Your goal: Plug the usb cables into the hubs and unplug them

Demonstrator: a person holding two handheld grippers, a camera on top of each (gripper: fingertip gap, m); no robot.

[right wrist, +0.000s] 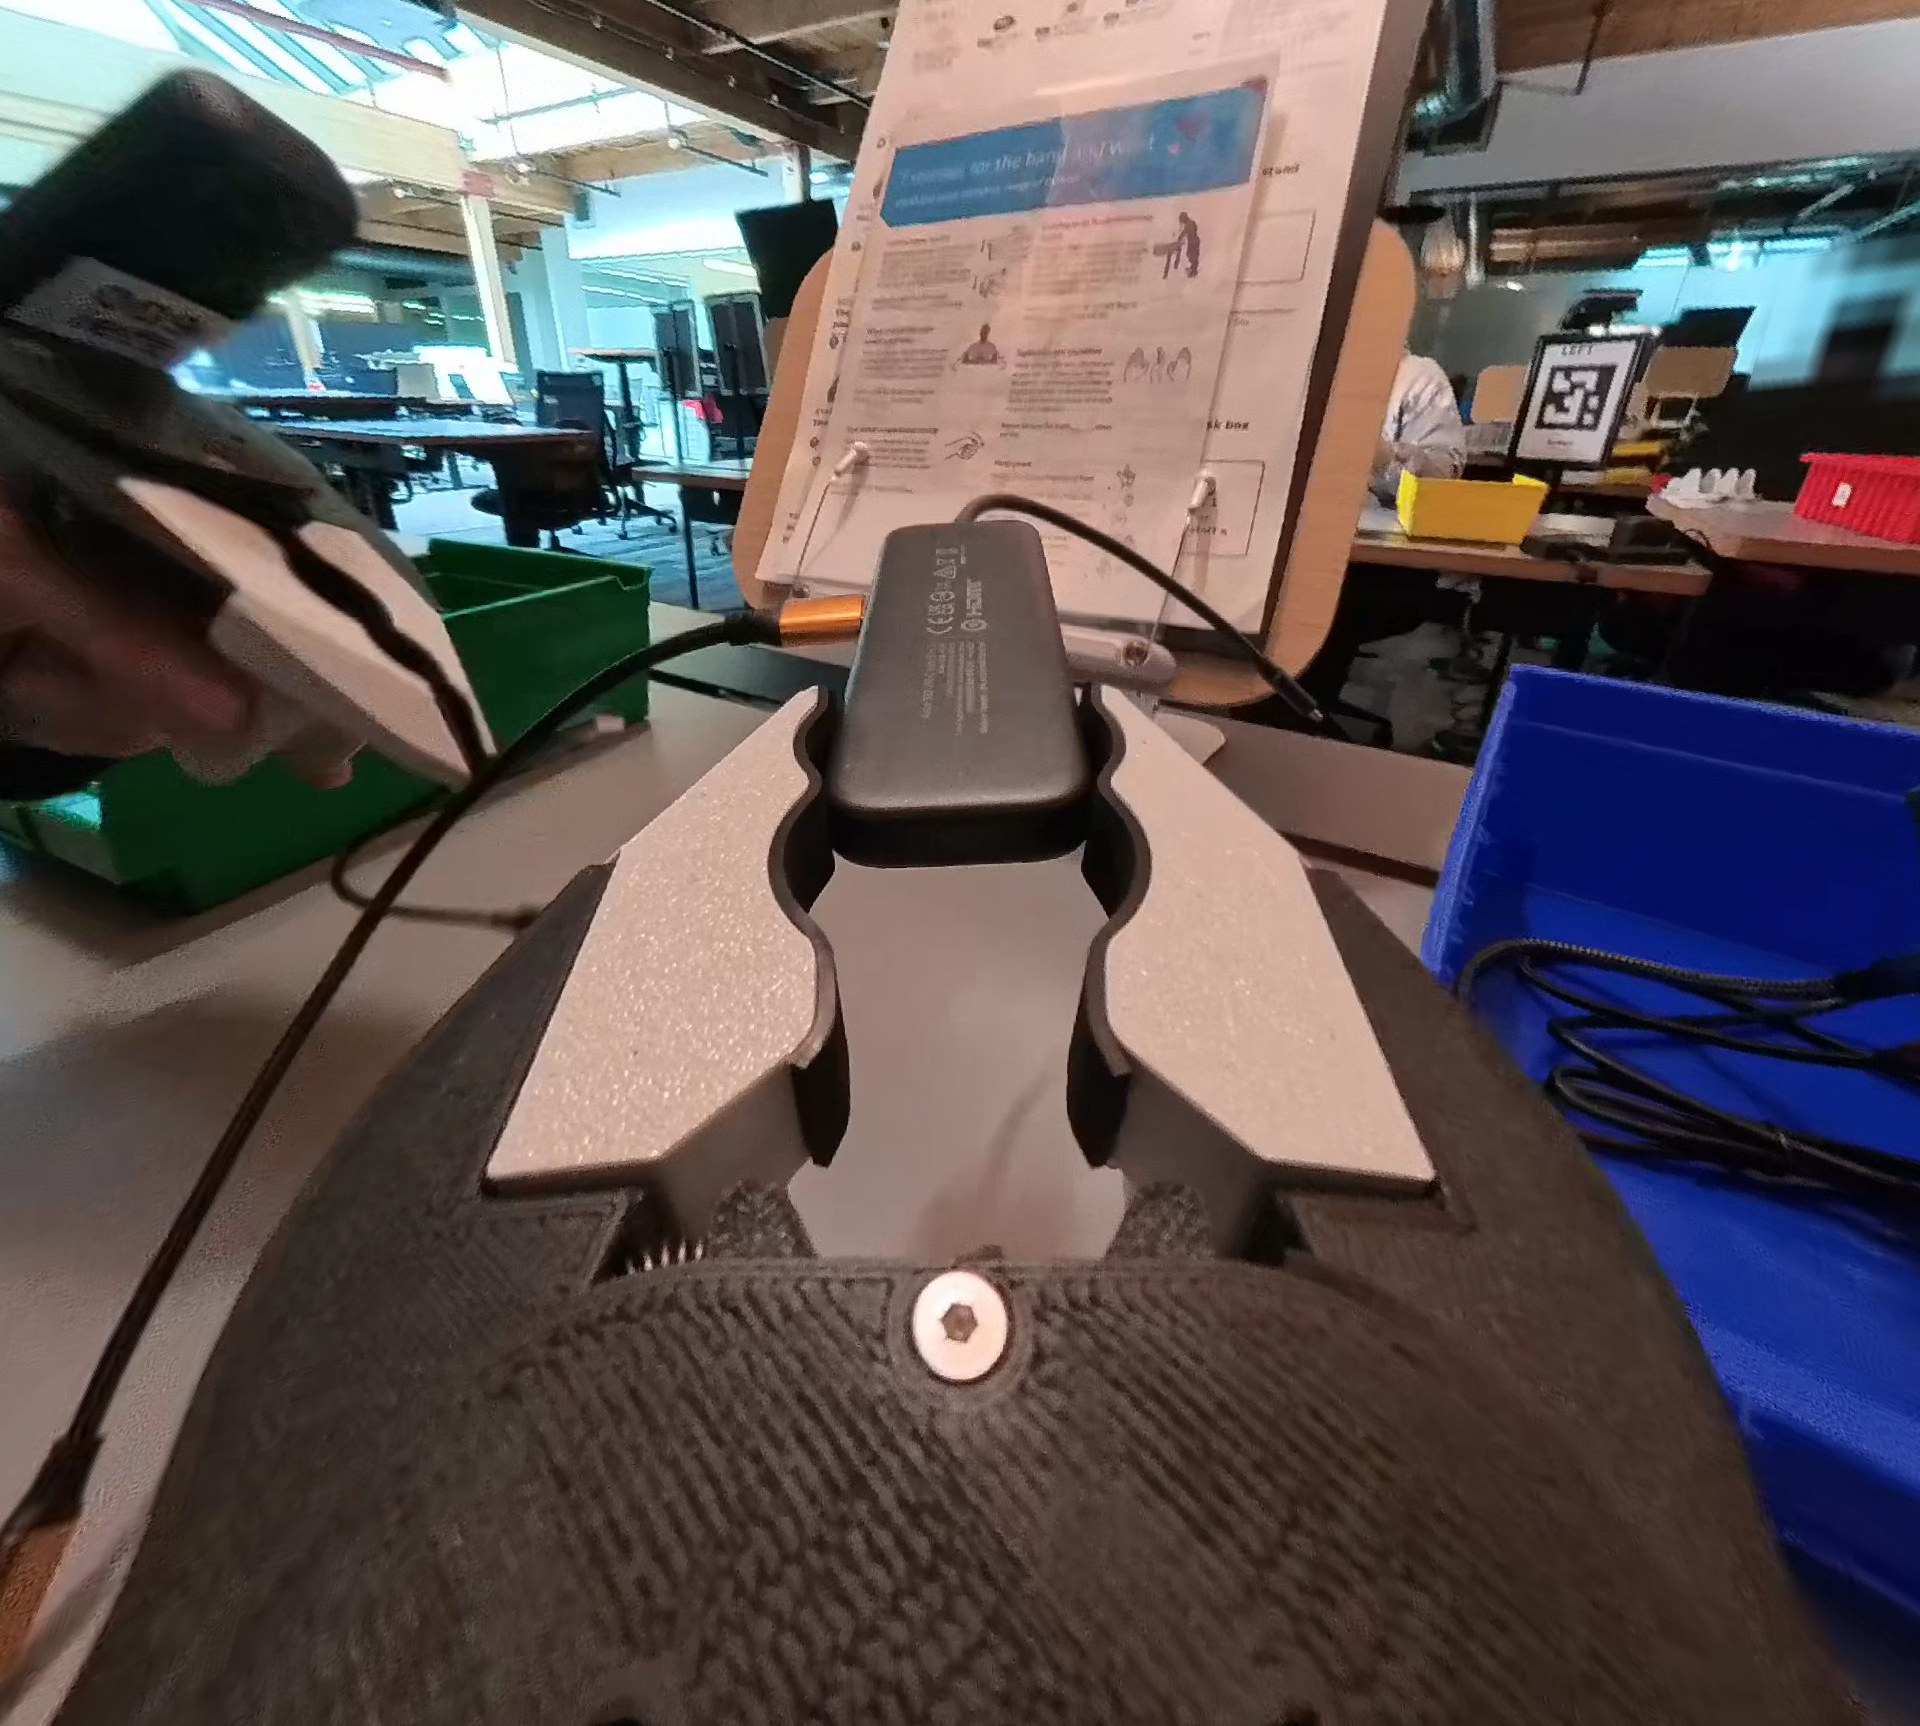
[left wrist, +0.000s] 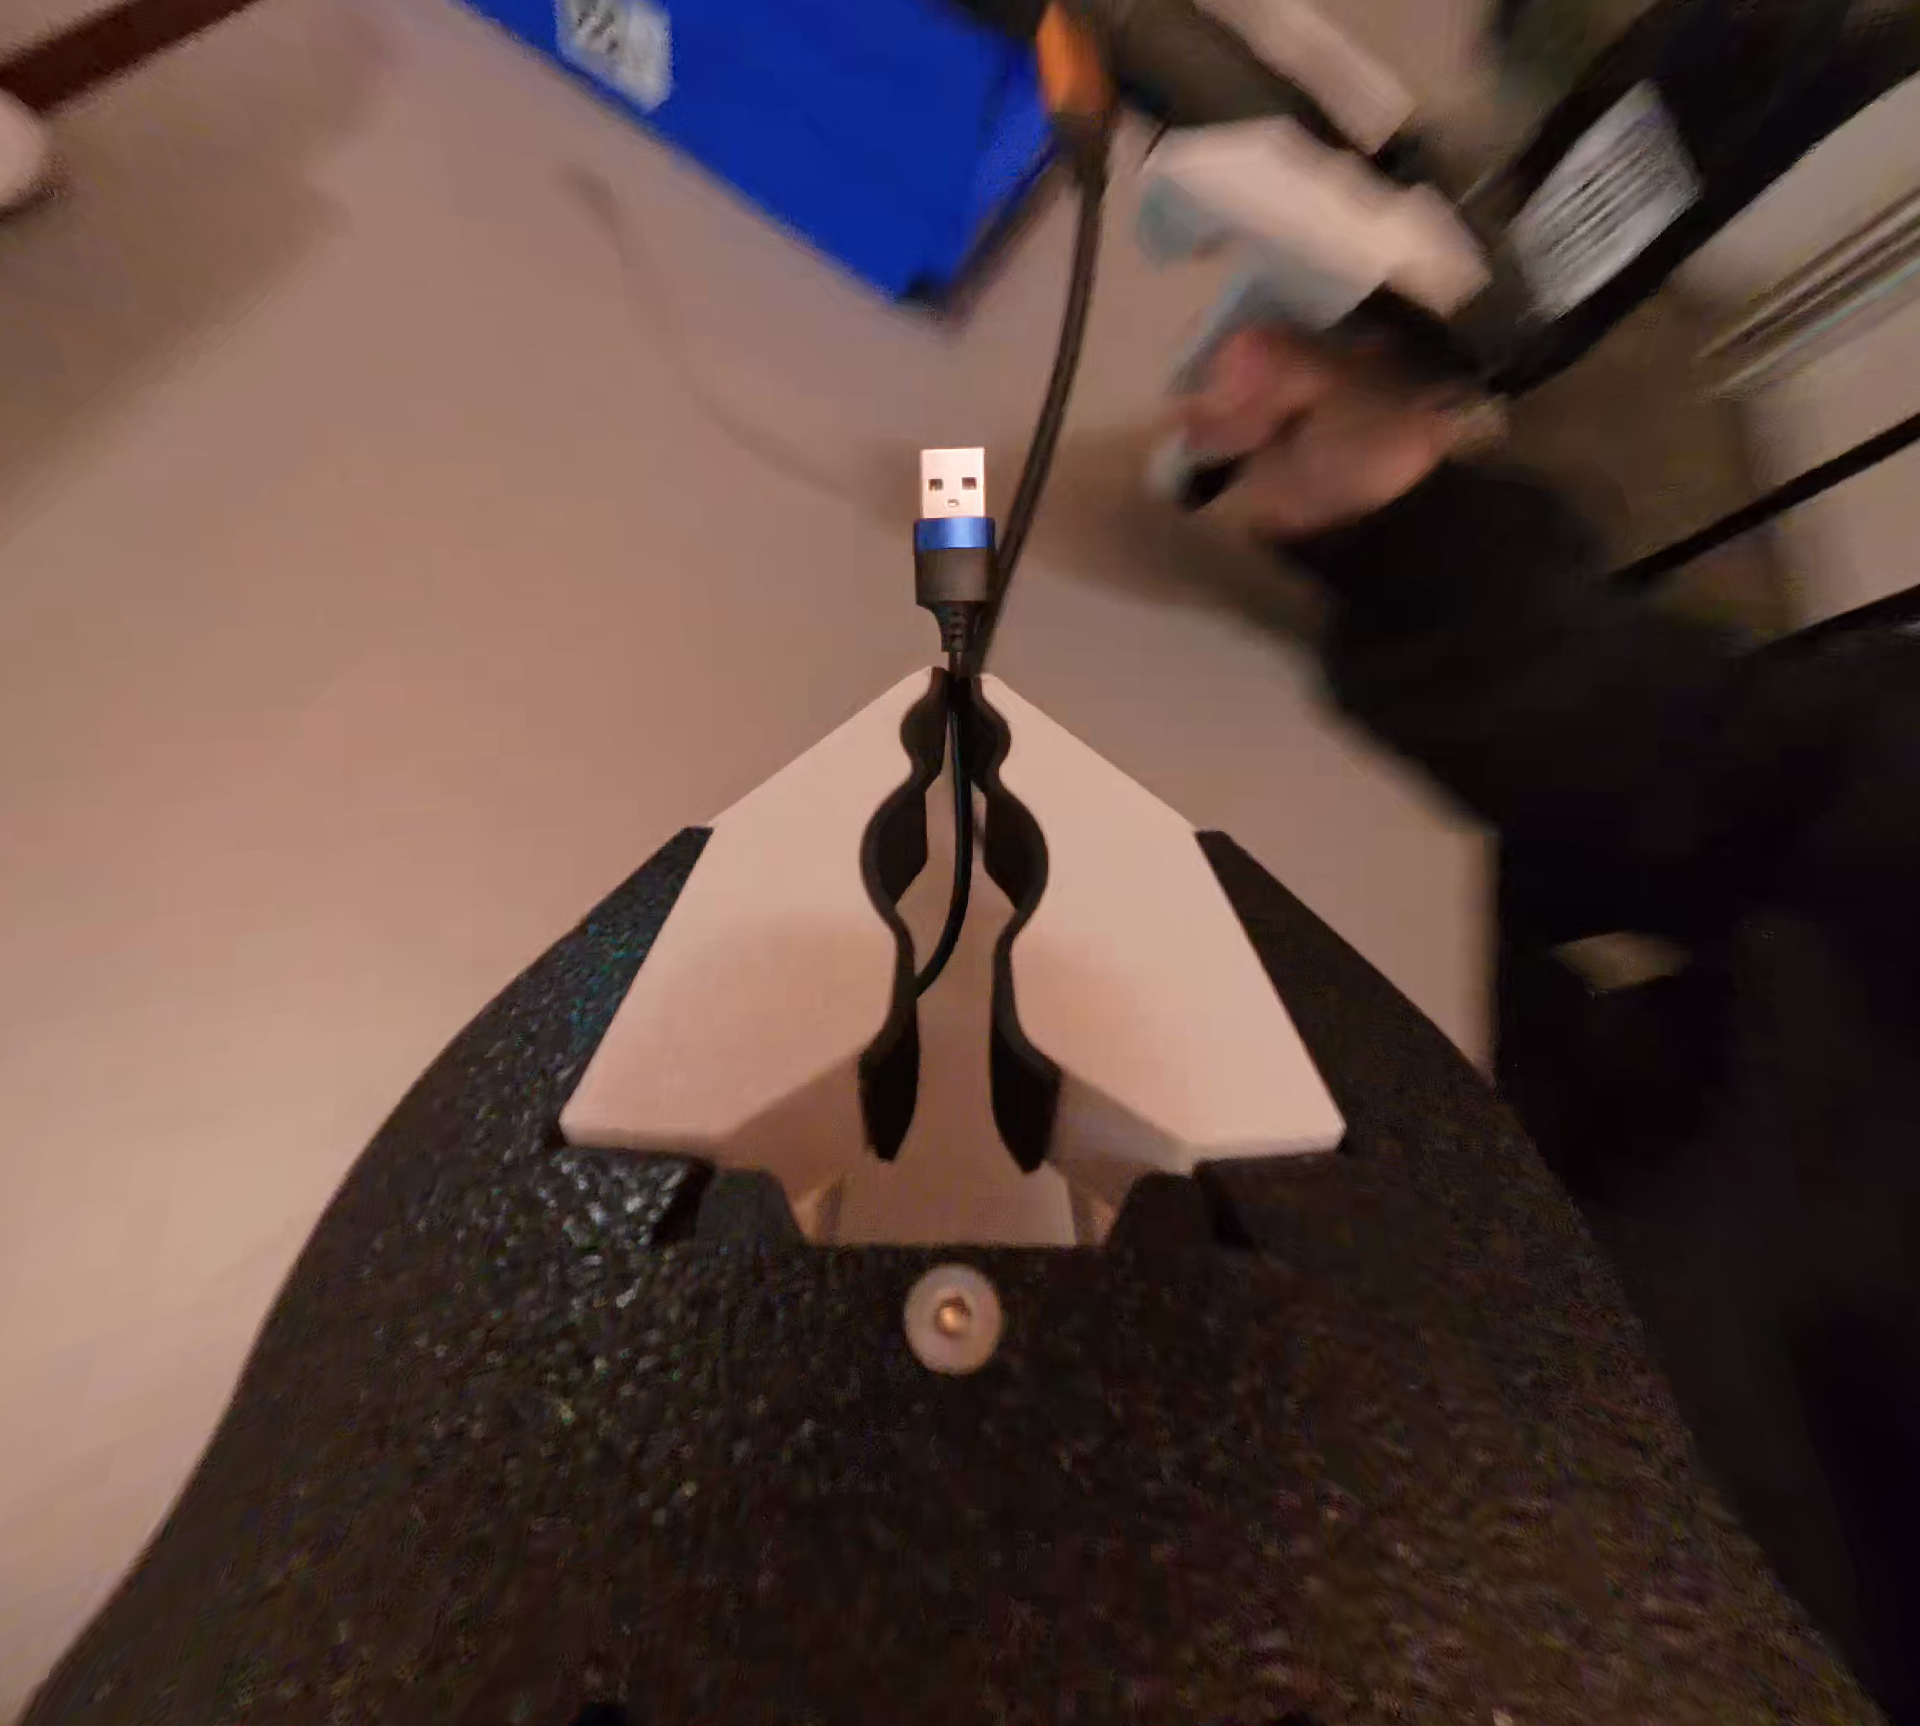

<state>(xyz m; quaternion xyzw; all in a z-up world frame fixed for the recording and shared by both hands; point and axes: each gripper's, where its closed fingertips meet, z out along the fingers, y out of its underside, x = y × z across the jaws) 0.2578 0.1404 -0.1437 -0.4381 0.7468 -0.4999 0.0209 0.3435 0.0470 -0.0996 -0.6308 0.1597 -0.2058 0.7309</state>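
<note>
My left gripper (left wrist: pixel 956 689) is shut on a thin black cable just behind its blue-collared USB plug (left wrist: pixel 953 523), whose metal tip points away, free in the air. My right gripper (right wrist: pixel 958 762) is shut on a dark grey USB hub (right wrist: pixel 956 689) and holds it above the table. An orange-collared plug (right wrist: pixel 821 616) sits in the hub's left side; its black cable (right wrist: pixel 343 928) runs down to the lower left. In the left wrist view the hub and right gripper are a blur at top right, with the orange plug (left wrist: pixel 1070 61) and its cable (left wrist: pixel 1049 409) hanging down.
A blue bin (right wrist: pixel 1704 980) with coiled black cables stands at the right; it also shows in the left wrist view (left wrist: pixel 727 14). A green bin (right wrist: pixel 520 637) stands at the left. A document stand (right wrist: pixel 1091 305) with papers is behind the hub. The left gripper (right wrist: pixel 343 637) and a hand show at left.
</note>
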